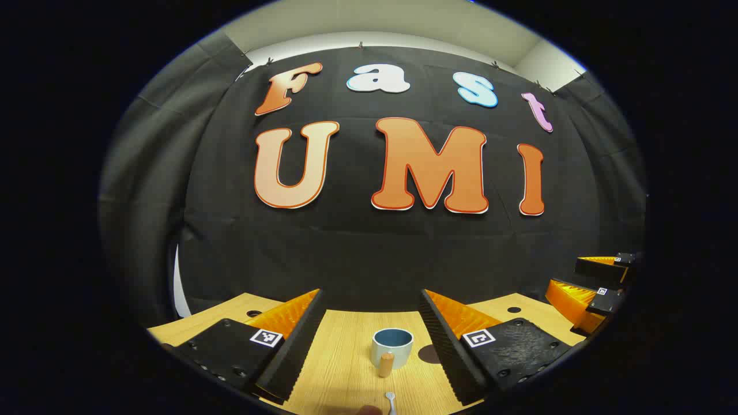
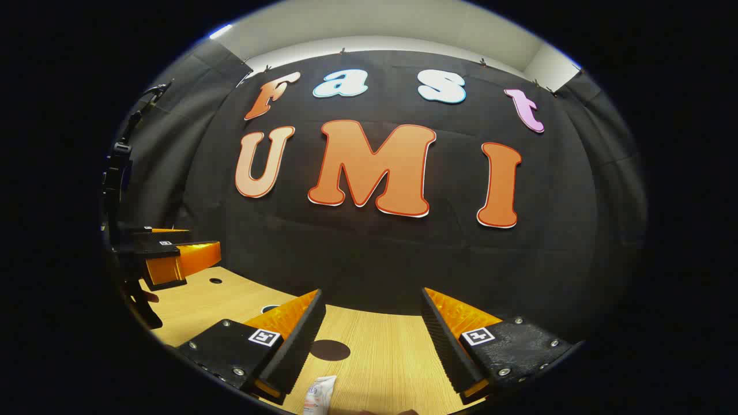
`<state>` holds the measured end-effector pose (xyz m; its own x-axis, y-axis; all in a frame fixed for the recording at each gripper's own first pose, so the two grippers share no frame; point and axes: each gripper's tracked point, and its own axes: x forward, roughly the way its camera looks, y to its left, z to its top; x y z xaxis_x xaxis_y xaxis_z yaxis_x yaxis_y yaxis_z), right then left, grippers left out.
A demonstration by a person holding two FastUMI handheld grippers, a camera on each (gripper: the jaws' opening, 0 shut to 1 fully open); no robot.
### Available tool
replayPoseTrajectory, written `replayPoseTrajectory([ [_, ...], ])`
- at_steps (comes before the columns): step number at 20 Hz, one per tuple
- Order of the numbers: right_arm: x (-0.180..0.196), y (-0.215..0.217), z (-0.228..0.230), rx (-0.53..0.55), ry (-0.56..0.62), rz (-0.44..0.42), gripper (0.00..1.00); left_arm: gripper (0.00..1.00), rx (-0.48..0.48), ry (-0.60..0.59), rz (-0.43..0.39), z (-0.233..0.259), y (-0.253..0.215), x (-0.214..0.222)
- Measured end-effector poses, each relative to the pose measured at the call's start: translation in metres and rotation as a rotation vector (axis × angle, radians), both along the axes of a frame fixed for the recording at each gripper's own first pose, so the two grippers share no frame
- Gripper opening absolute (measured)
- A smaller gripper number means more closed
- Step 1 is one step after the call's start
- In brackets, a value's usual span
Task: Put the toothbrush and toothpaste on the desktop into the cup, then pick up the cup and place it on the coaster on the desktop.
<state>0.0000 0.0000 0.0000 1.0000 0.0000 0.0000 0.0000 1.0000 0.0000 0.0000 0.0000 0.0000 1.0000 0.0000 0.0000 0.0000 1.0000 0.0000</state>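
in the left gripper view the left claw (image 1: 372, 340) hung released, its two ribbed fingers spread wide with nothing between them, low over the wooden worktop (image 1: 340, 369). between the fingers, a little farther off, stood the cup (image 1: 392, 344), pale outside and blue inside, upright. just near of it a small tan cylinder (image 1: 386, 365) stood on end, touching or almost touching the cup's wall; what it was could not be made out. nearer still, at the bottom edge, the toothbrush (image 1: 391, 402) showed as a white head and a short run of handle, the rest cut off. to the right of the cup a dark round coaster (image 1: 429, 354) lay flat, partly hidden behind the right finger. far to the right the other claw (image 1: 597, 282) showed, orange and black, cut by the edge.

in the right gripper view the left claw (image 2: 173, 259) showed at the far left, half lost in shadow, with a dark stand beneath it. the right claw (image 2: 372, 340) was likewise released, fingers wide apart and holding nothing. a sliver of the cup's rim (image 2: 270, 308) peeked out beyond its left finger, the rest hidden. between the fingers the coaster (image 2: 330, 350) lay on the worktop (image 2: 392, 357), bare on top. near of it, at the bottom edge, the toothpaste (image 2: 318, 395) lay flat, a white tube whose near end was cut off.
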Motion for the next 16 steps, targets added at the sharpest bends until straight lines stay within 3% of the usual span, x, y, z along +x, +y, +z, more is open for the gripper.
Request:
replayPoseTrajectory([
  [16, -0.001, 0.007, -0.011, 0.009, 0.042, 0.030, 0.98, 0.97, 0.012, 0.002, 0.017, 0.001, 0.003, -0.003],
])
